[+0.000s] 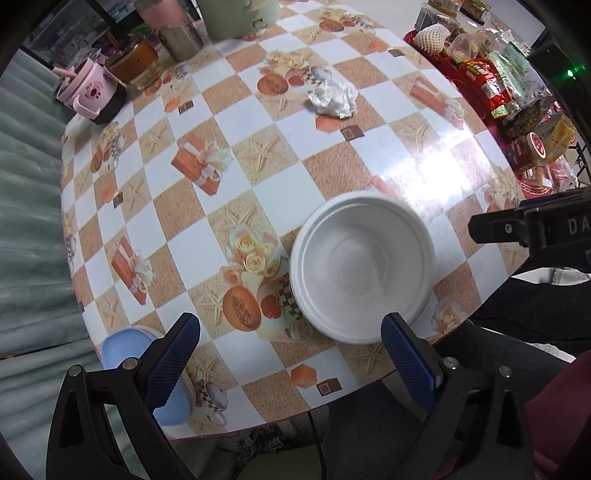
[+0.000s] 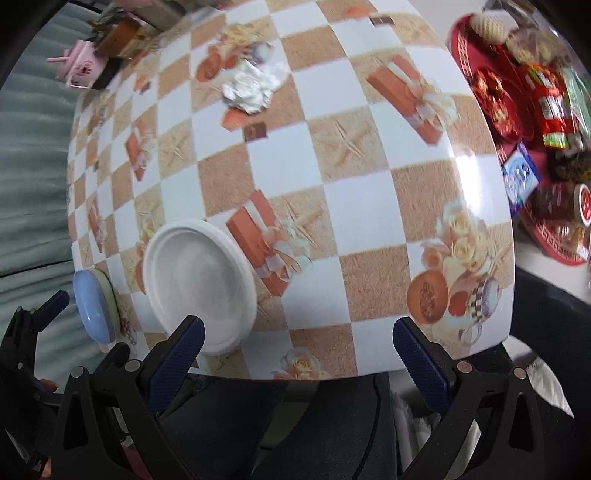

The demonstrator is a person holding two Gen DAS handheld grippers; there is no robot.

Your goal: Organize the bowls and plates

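A white bowl [image 1: 364, 267] sits upright near the table's front edge; it also shows in the right wrist view [image 2: 199, 284]. A light blue dish [image 1: 125, 354] lies on a stack at the front left corner, and shows in the right wrist view [image 2: 92, 306]. My left gripper [image 1: 291, 354] is open and empty, just in front of the white bowl. My right gripper [image 2: 299, 354] is open and empty, above the table's front edge, right of the bowl. The right gripper's side shows at the right of the left wrist view [image 1: 532, 229].
A checkered tablecloth [image 1: 258, 155] covers the table. A crumpled tissue [image 1: 332, 98] lies mid-table. A pink cup [image 1: 90, 90], jars and a green pot [image 1: 240, 16] stand at the back left. A red tray of snacks [image 1: 491, 88] fills the right side. Legs sit below the front edge.
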